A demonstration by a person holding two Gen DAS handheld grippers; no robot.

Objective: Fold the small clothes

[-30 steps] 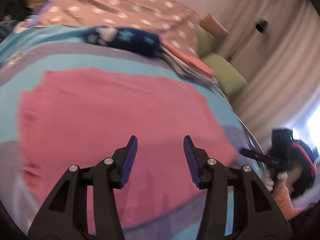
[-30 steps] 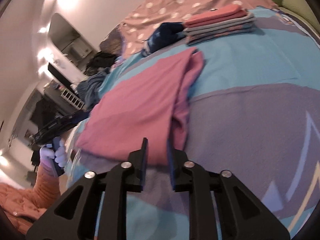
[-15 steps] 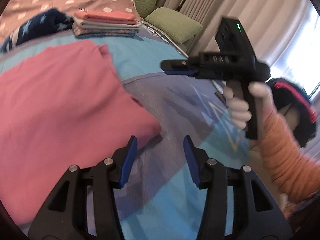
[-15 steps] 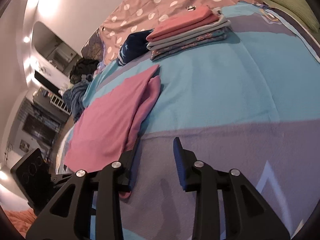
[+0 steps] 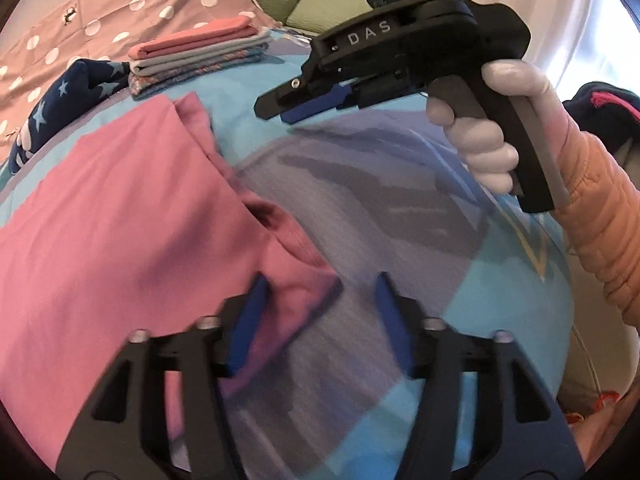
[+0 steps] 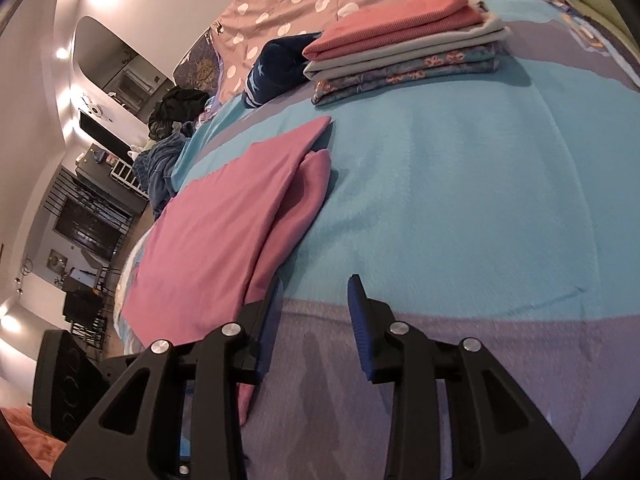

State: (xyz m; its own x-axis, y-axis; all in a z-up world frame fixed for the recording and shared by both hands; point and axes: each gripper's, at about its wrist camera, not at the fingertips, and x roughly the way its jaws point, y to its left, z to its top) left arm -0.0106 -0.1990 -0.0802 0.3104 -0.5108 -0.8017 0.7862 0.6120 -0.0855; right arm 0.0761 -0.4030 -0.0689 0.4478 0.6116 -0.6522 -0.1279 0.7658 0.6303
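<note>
A pink garment (image 5: 120,220) lies folded lengthwise on the bed, its doubled edge facing right. My left gripper (image 5: 320,312) hovers over its near right corner. Its jaws are closing with that corner between them; the right pad still stands clear of the cloth. In the right wrist view the same pink garment (image 6: 224,232) runs away to the left. My right gripper (image 6: 316,308) is beside its edge with its jaws opening and only blanket between them. The right gripper (image 5: 312,96) also shows from the left wrist, held by a gloved hand above the bed.
A stack of folded clothes (image 6: 404,44) sits at the far side, with a navy star-print garment (image 6: 276,68) beside it. A blue and purple blanket (image 6: 460,180) covers the bed. A polka-dot quilt (image 5: 120,4), green pillows (image 5: 320,16) and an orange sleeve (image 5: 600,220) border it.
The left gripper swept right across the pink garment to its corner and its jaws narrowed. The right gripper's jaws widened from nearly shut and it moved nearer the folded stack.
</note>
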